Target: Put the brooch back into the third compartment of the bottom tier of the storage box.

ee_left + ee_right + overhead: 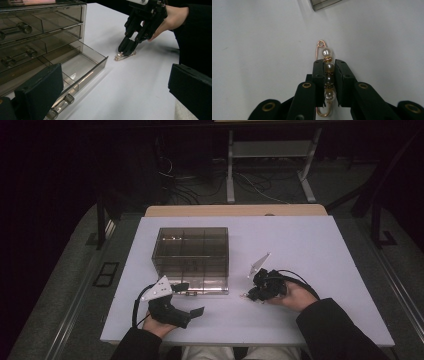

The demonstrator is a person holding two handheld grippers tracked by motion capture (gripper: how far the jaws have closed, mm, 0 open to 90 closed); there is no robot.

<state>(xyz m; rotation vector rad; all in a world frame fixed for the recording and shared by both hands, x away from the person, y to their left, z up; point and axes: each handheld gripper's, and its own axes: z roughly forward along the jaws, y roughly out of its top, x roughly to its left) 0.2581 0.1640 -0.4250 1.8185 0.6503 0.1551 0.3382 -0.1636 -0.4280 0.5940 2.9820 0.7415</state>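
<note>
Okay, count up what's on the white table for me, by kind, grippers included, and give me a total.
Grippers: 2, the left gripper and the right gripper
Smoky clear drawer boxes: 1, the drawer box, bottom drawer pulled open
Pearl brooch pins: 1, the pearl pin, lying between the right gripper's jaws
Total: 4

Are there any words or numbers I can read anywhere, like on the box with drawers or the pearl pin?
None: no words, numbers or signs can be read in these pictures.
The drawer box is plain smoky plastic with no label.
The pearl pin, held between the right gripper's jaws, bears no writing.
The left gripper and the table carry no text either.
</note>
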